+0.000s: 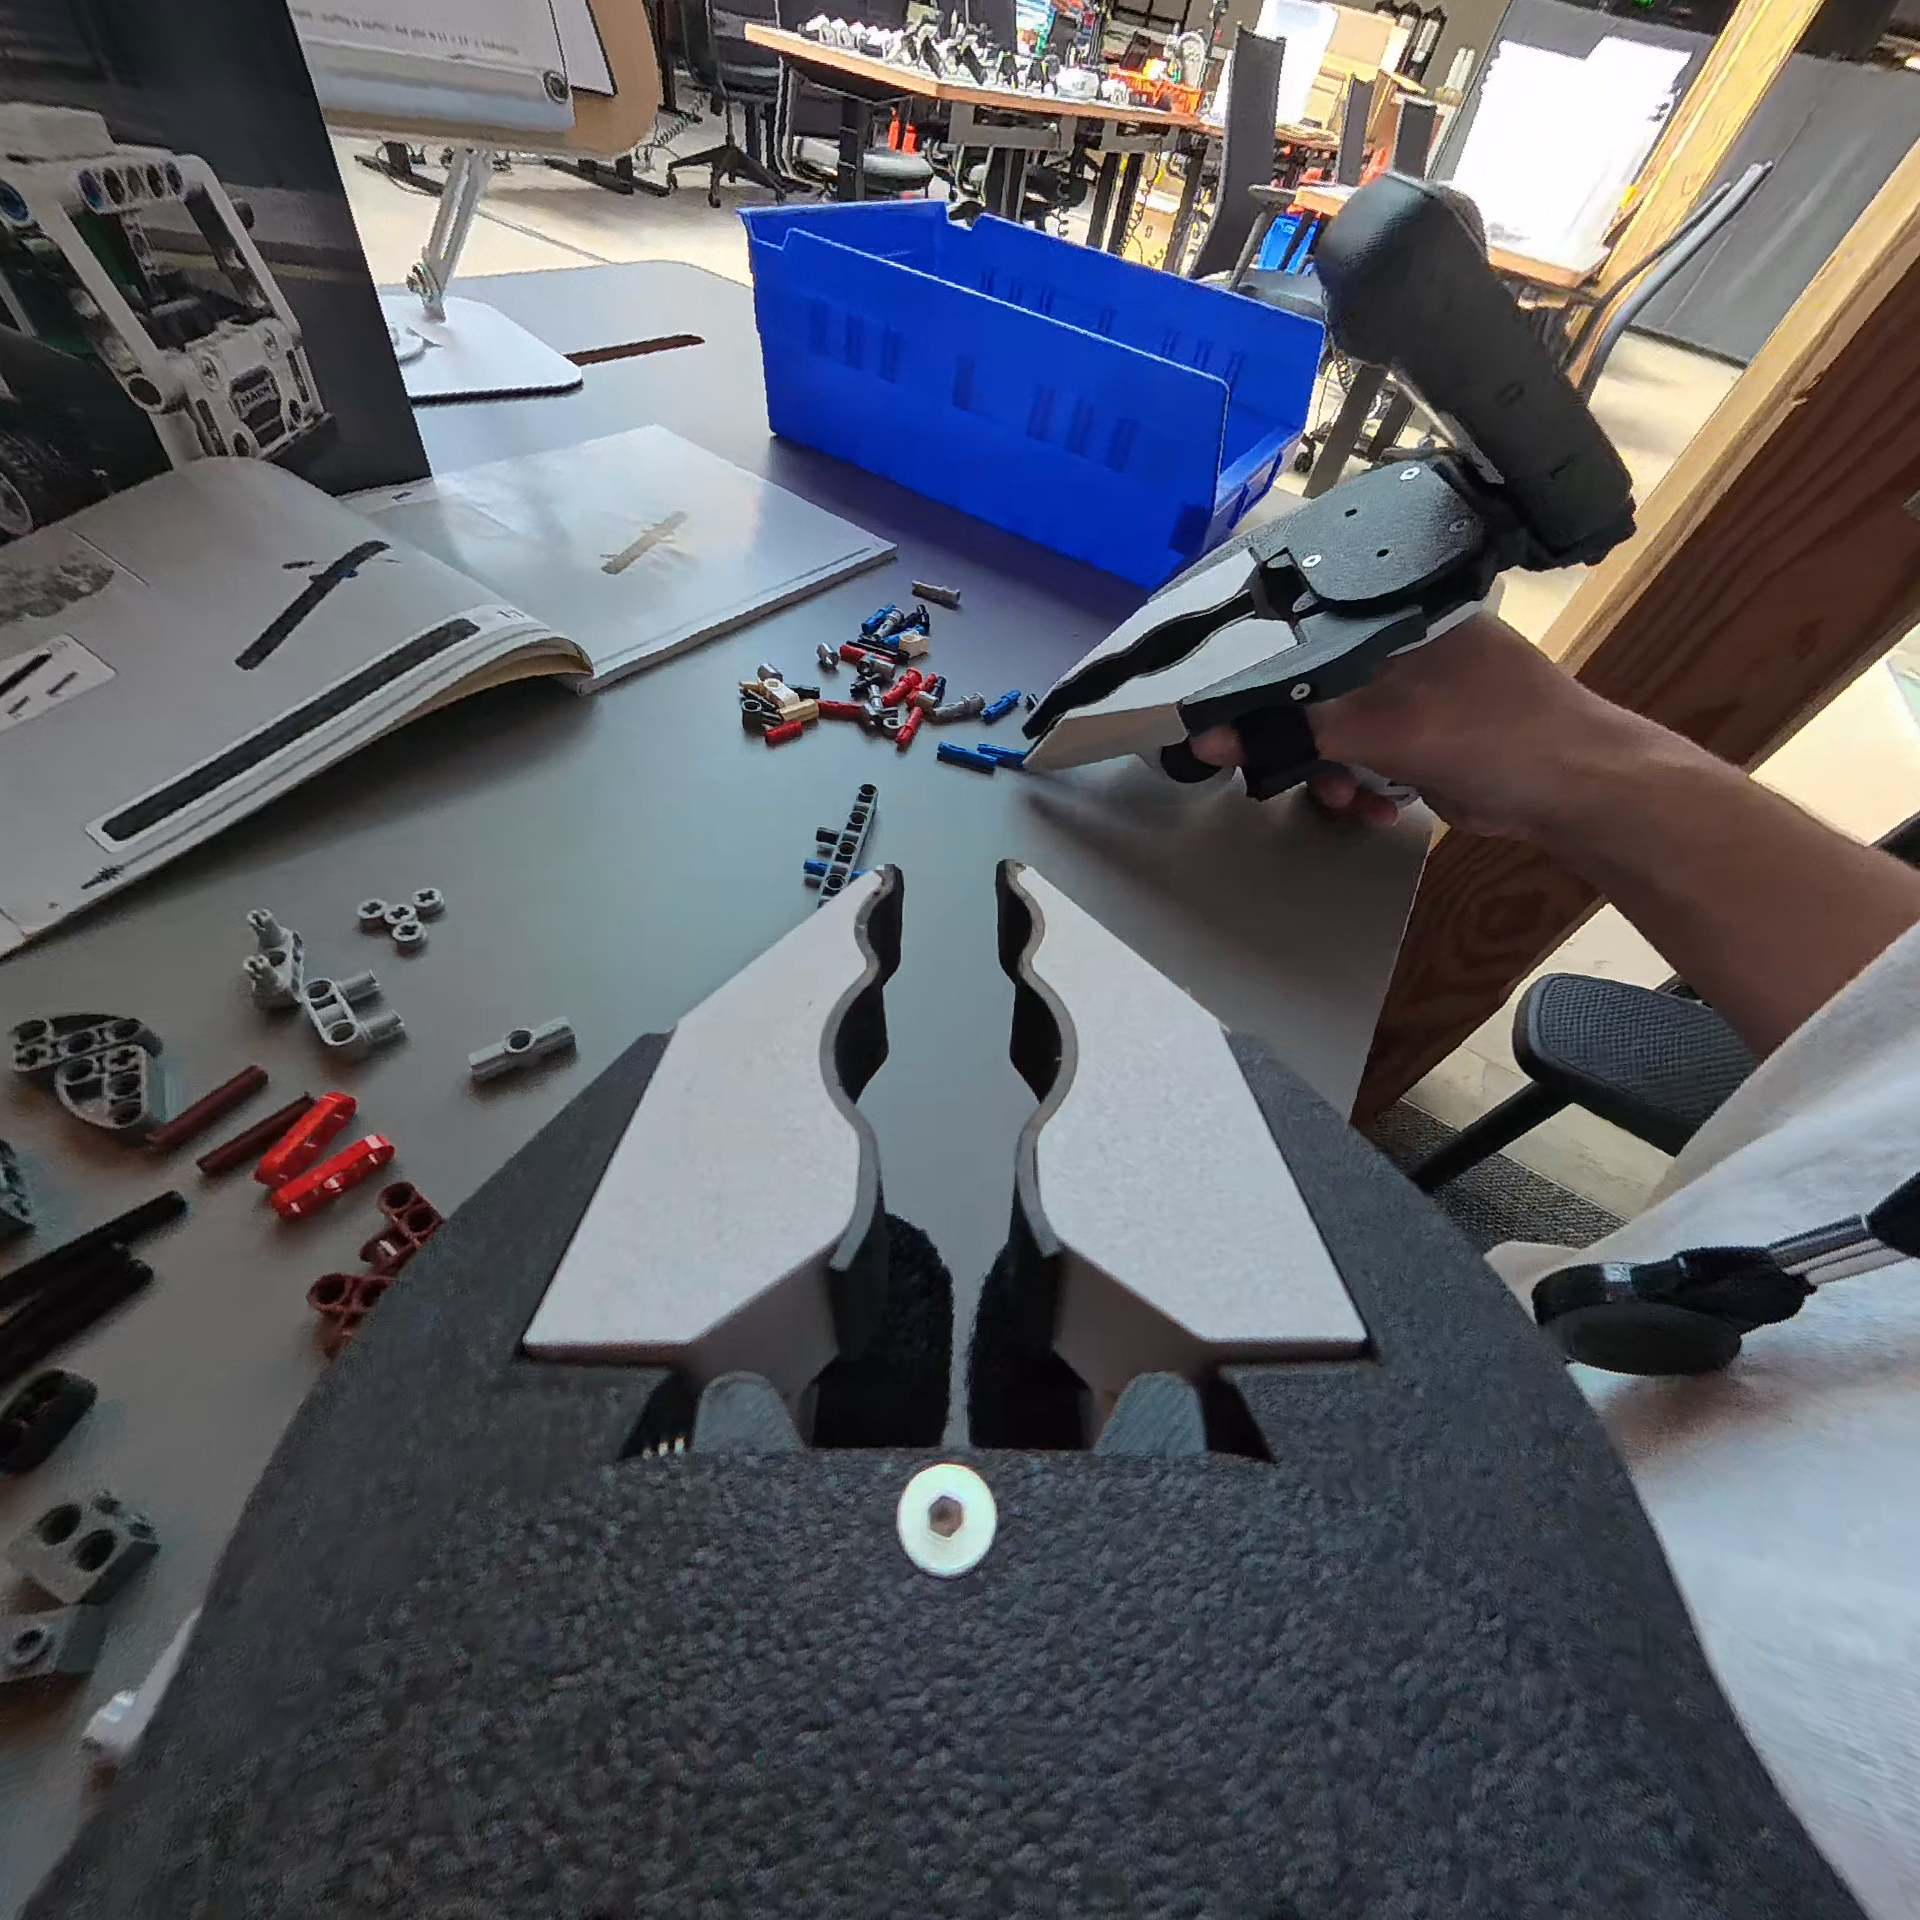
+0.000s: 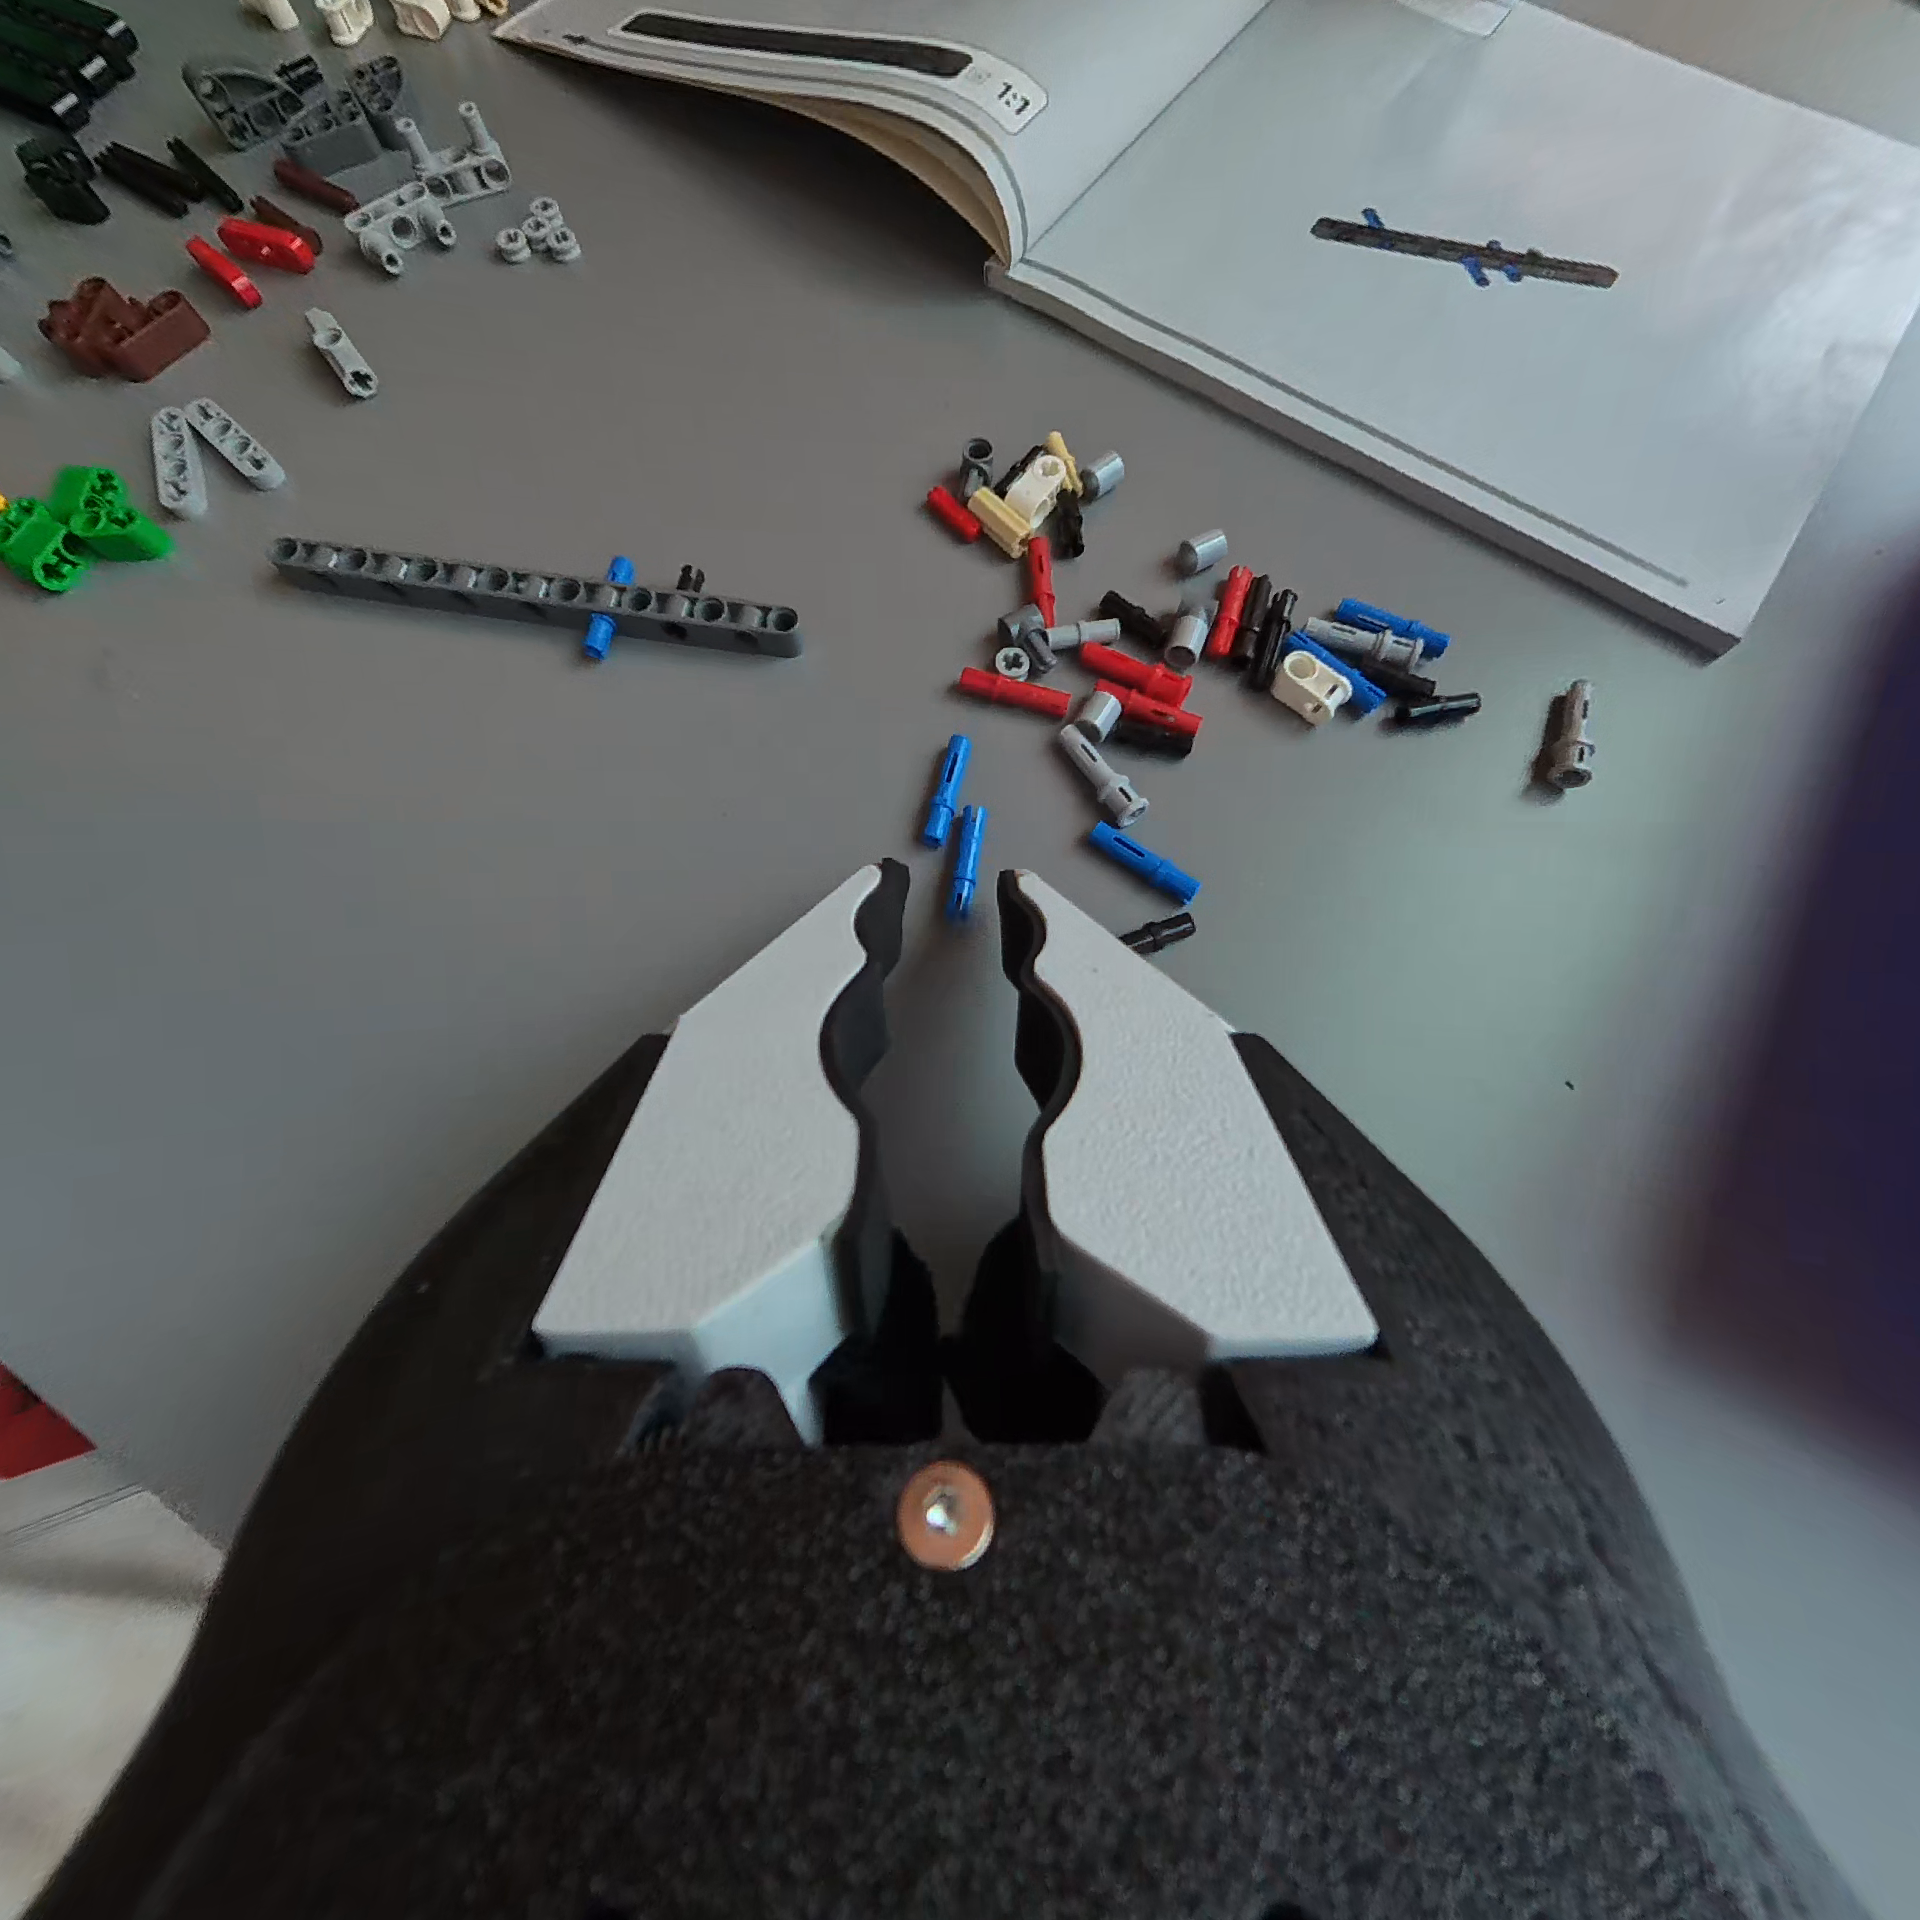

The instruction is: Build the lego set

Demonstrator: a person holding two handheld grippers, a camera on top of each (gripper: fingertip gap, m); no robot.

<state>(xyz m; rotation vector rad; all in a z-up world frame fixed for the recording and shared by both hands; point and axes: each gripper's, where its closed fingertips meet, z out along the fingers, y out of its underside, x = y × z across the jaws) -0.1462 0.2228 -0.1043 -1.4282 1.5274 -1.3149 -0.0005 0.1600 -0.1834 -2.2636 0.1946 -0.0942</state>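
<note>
A long dark grey beam (image 2: 535, 601) with a blue pin and a black pin in it lies on the grey table; it also shows in the left wrist view (image 1: 847, 840), just beyond my left gripper (image 1: 948, 878), which is open and empty. My right gripper (image 2: 951, 883) is open, low over the table, with a loose blue pin (image 2: 966, 860) lying between its tips; another blue pin (image 2: 945, 790) lies beside it. In the left wrist view the right gripper (image 1: 1034, 743) points down at the blue pins (image 1: 966, 755). A pile of small pins (image 2: 1174, 644) lies beyond.
An open instruction booklet (image 2: 1455, 312) lies at the back. A blue bin (image 1: 1029, 384) stands behind the pin pile (image 1: 883, 675). Loose grey, red, brown, black and green parts (image 2: 208, 260) spread over the left side. A wooden post (image 1: 1714, 623) and a chair stand at the right. One gripper's finger ends stand about 20 cm off the other's.
</note>
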